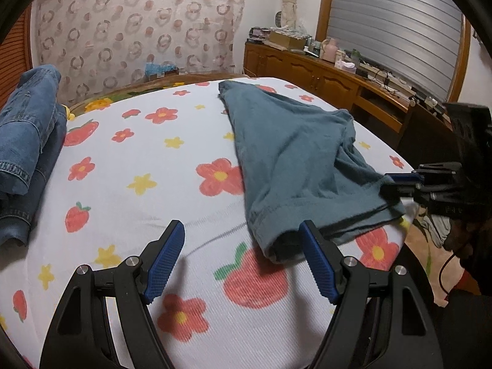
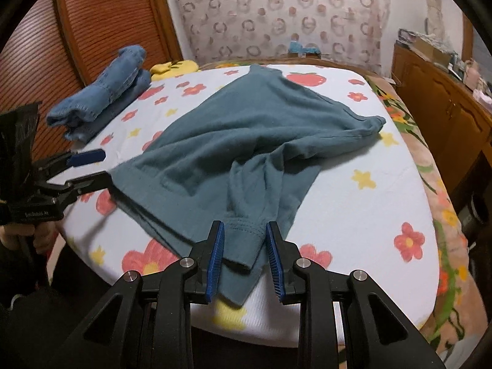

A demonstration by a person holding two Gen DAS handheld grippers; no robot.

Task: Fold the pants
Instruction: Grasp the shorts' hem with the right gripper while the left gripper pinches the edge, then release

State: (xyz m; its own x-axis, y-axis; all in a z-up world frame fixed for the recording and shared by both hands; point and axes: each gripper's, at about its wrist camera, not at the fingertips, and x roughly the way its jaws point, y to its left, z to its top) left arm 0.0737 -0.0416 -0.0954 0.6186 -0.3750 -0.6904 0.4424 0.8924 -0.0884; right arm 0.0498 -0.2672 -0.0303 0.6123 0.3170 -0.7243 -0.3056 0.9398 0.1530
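Teal pants (image 1: 292, 153) lie folded lengthwise on the flowered bed sheet (image 1: 138, 160), also in the right wrist view (image 2: 230, 141). My left gripper (image 1: 243, 230) is open, its right finger beside the near hem of the pants, nothing between the pads. It shows at the left of the right wrist view (image 2: 101, 167), open at the hem edge. My right gripper (image 2: 244, 230) is open around a bunched hem corner of the pants, pads apart from the cloth. It shows at the right of the left wrist view (image 1: 389, 183).
Folded blue jeans (image 1: 27, 141) lie at the bed's far left, also in the right wrist view (image 2: 104, 95). A wooden cabinet (image 1: 323, 73) with clutter stands to the right. A patterned curtain (image 1: 138, 24) hangs behind. The bed edge is near me.
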